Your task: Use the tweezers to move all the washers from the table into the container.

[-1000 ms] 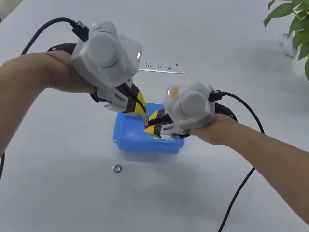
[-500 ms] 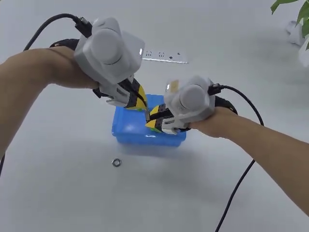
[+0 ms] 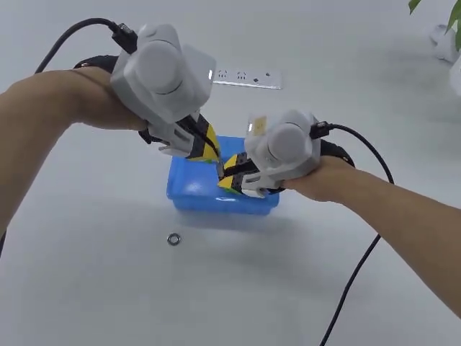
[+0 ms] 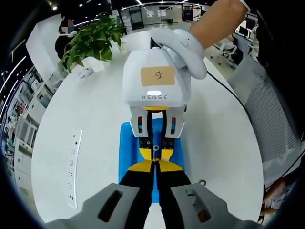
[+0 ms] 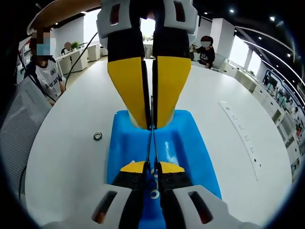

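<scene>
Counts: 2 grippers, 1 tweezers, 1 container, 1 washer seen on the surface, 1 power strip, 2 black cables. The left gripper (image 3: 211, 153) and right gripper (image 3: 229, 176) meet tip to tip above the container (image 3: 189, 193), both with grey plastic bodies and black jaws with yellow ends. The tweezers (image 5: 150, 143), a pair of thin bright metal blades, run straight from one gripper to the other. The left gripper's jaws are pressed together on one end and the right gripper's jaws are pinched onto the other end, with only a slit left between each pair. The container is a shallow blue plastic tray, rectangular with rounded corners and a glossy inside. The washer (image 3: 173, 238), a small flat metal ring, lies on the smooth white surface (image 3: 94, 288) just in front of the container, apart from it. A white power strip (image 3: 241, 76) lies flat beyond the container. Versus the earlier frames, the grippers stay over the container in the same tip-to-tip pose and the washer sits at the same spot by the container. The small overall shift is camera motion.
</scene>
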A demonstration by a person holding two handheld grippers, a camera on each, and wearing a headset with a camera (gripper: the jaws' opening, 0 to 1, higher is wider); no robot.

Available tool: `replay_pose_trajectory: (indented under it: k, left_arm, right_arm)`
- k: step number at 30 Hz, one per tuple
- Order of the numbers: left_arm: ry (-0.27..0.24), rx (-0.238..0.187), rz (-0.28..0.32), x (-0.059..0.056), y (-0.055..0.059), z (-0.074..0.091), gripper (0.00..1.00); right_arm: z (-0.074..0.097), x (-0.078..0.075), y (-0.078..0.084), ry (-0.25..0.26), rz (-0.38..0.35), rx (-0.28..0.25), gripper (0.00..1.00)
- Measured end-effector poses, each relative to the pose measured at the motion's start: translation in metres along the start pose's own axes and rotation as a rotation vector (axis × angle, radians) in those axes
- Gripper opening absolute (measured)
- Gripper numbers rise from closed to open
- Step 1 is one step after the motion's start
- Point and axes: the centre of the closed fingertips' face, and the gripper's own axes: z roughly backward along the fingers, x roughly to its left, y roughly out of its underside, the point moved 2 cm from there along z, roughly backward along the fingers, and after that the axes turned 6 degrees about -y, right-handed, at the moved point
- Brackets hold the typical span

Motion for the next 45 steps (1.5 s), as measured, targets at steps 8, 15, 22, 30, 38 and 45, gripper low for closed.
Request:
replay_pose_trajectory:
  k: [8,15,22,30,38,45]
  left_arm:
    - [-0.002,0.01,-0.003,-0.001,0.002,0.001,0.05]
    - [-0.003,0.01,-0.008,-0.002,0.0,0.006,0.05]
    - [-0.012,0.001,-0.016,-0.004,-0.008,0.013,0.05]
    - [-0.028,-0.011,-0.021,-0.007,-0.019,0.027,0.05]
    - [-0.052,-0.011,-0.023,-0.013,-0.026,0.045,0.05]
    - [-0.063,-0.004,-0.026,-0.02,-0.03,0.057,0.05]
  right_arm:
    - [-0.001,0.001,-0.002,-0.003,0.012,0.013,0.12]
    - [0.002,0.002,-0.005,0.0,0.023,0.015,0.12]
    - [0.009,0.004,-0.01,0.01,0.034,0.013,0.12]
    - [0.018,0.008,-0.024,0.026,0.06,0.004,0.11]
    - [0.028,0.014,-0.04,0.038,0.085,-0.008,0.11]
    - [0.033,0.023,-0.05,0.044,0.099,-0.017,0.11]
